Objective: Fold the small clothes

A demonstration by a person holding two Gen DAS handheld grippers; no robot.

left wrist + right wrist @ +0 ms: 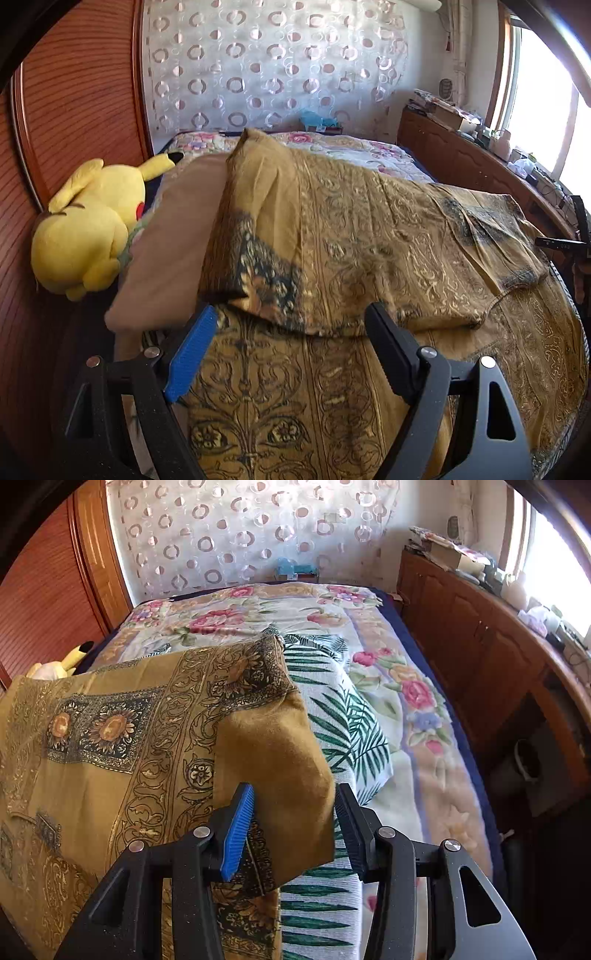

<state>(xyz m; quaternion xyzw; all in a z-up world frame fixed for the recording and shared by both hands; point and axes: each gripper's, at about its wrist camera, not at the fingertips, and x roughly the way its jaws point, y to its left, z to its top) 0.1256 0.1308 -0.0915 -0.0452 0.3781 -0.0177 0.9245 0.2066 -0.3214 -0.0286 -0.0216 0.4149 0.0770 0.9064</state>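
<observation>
Garment mustard, ornate, seemingly folded.

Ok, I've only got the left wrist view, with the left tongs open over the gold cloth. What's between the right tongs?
Observer: A folded-over corner of the gold cloth, plain side out, sits between the right tongs; they look slack, not pinching.
Operator: Anything beside that corner?
Observer: A palm-leaf print cloth lies just right of it, on the floral bedspread.
</observation>
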